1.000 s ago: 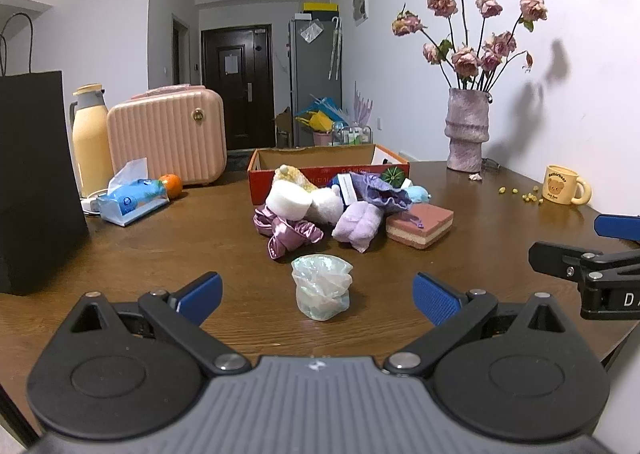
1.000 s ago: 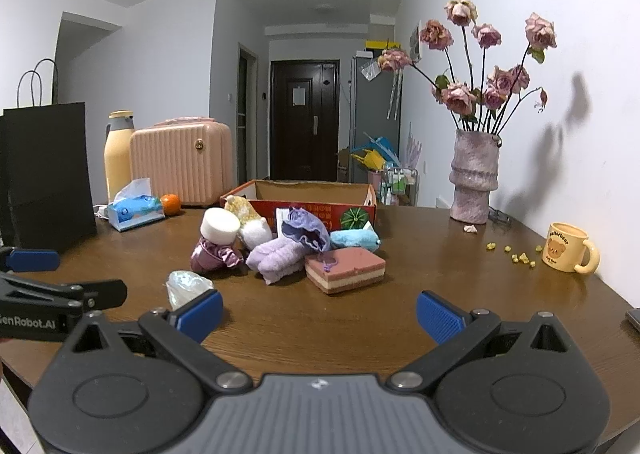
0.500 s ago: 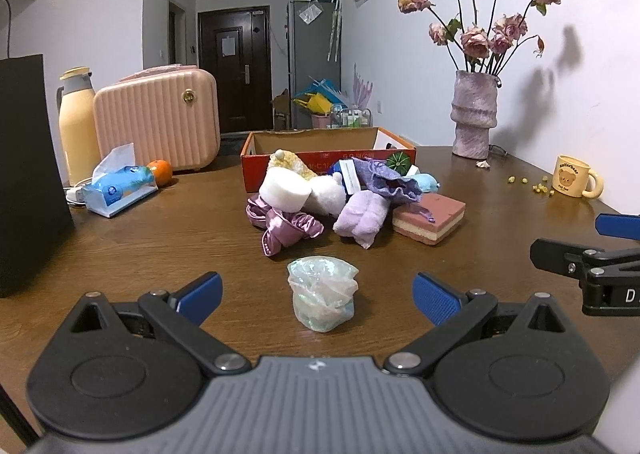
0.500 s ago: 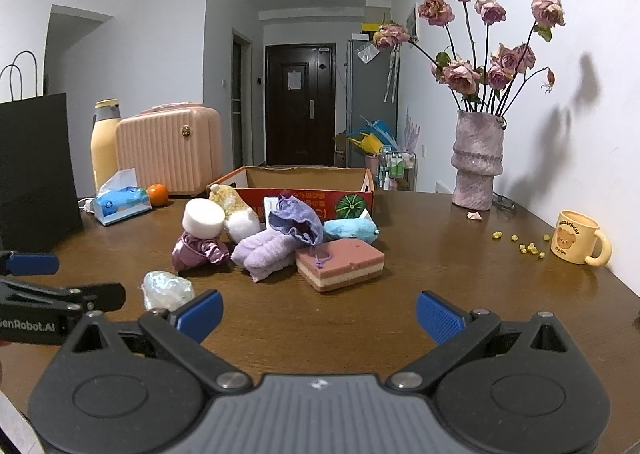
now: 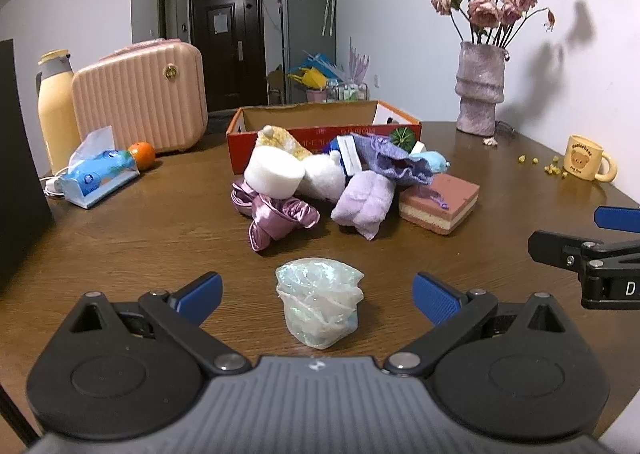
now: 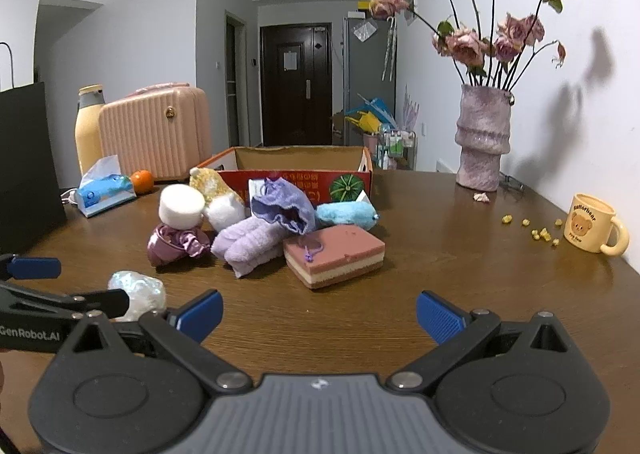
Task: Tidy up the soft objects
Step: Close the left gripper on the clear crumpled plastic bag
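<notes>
A crumpled iridescent plastic wad [image 5: 319, 306] lies on the brown table between the open fingers of my left gripper [image 5: 318, 294], untouched. Behind it is a heap of soft things: a purple satin scrunchie [image 5: 276, 215], a white marshmallow cushion [image 5: 273, 173], a lilac towel [image 5: 362, 202], a purple pouch [image 5: 394, 159], a blue plush [image 6: 346, 213] and a pink layered sponge [image 5: 439, 202]. An open red cardboard box [image 5: 324, 125] stands behind the heap. My right gripper [image 6: 320, 314] is open and empty, a short way in front of the sponge [image 6: 334, 254].
At the left stand a black paper bag [image 5: 18, 157], a yellow flask [image 5: 56, 105], a pink case [image 5: 140, 93], a tissue pack [image 5: 100, 173] and an orange [image 5: 143, 153]. A vase of dried roses [image 5: 480, 87] and a bear mug [image 5: 588, 157] sit at the right.
Both grippers have moved forward toward the heap, which looks larger. The plastic wad now lies between my left fingers. Nothing on the table has shifted.
</notes>
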